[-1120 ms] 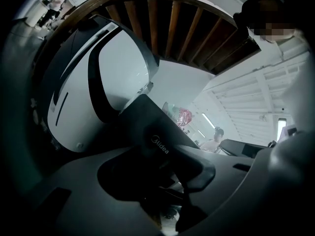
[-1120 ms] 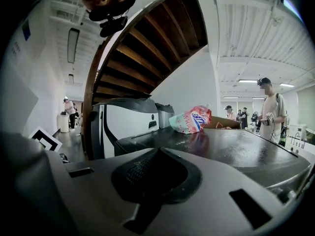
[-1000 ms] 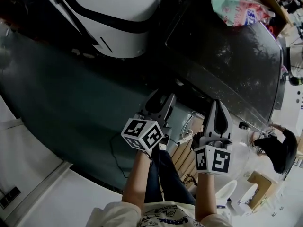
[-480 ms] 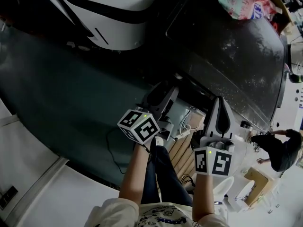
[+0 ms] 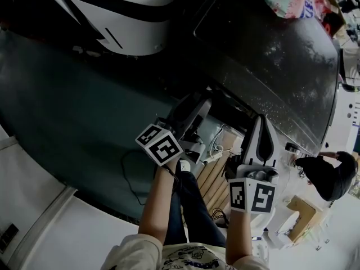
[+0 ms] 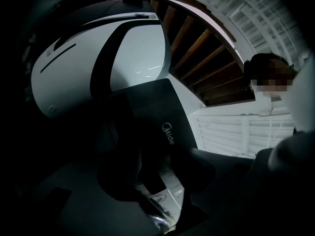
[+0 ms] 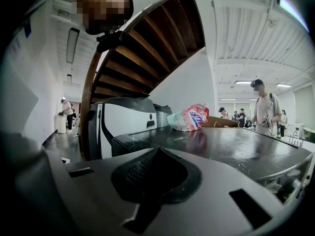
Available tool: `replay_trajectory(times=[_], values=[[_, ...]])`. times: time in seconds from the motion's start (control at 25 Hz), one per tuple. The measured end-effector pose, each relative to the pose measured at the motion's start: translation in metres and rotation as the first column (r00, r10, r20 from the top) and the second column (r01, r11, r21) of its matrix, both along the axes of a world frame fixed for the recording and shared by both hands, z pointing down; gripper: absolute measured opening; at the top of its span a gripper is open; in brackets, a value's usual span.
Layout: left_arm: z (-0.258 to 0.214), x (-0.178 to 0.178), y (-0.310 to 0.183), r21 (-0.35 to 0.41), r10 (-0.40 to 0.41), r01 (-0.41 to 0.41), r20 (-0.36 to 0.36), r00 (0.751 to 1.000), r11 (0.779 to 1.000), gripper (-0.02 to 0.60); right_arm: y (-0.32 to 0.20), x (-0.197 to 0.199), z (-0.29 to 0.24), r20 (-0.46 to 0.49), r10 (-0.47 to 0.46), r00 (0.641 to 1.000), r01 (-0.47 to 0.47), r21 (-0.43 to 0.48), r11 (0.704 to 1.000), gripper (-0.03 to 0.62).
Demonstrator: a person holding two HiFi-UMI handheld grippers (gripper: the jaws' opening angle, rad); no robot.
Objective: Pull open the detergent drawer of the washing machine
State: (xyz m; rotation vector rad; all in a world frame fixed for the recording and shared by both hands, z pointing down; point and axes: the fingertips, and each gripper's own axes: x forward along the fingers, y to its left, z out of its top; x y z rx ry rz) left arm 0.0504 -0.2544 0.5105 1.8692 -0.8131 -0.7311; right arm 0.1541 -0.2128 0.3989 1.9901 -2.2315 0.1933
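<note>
Two tools held low, touching nothing: left hand-held gripper (image 5: 196, 103) narrowly apart and empty, right hand-held gripper (image 5: 262, 120) closed and empty. White washer (image 5: 135, 10) sits well ahead, upper left; its drawer cannot be made out

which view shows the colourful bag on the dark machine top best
The right gripper view: the bag lies whole, side-on, on the dark top. The head view catches the bag at its upper edge, partly cut off. The left gripper view misses it.
</note>
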Motion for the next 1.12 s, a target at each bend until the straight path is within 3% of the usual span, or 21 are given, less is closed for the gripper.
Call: replay_trajectory(times=[0.48,0.84,1.12], values=[[0.010,-0.005,-0.009,0.018,0.025,-0.022,-0.143,0.989,1.000,0.184,-0.007,0.002,0.005,0.009,0.011,1.000,-0.011,0.016,1.000,0.014],[0.007,-0.010,-0.017,0.028,-0.002,0.011,-0.281,0.960,1.000,0.183,-0.010,0.004,0.010,0.019,0.019,1.000,-0.019,0.018,1.000,0.014],[0.005,-0.007,-0.018,0.044,0.017,-0.003,-0.317,0.948,0.999,0.167,-0.010,0.009,0.012,0.020,0.023,1.000,-0.023,0.017,1.000,0.014]])
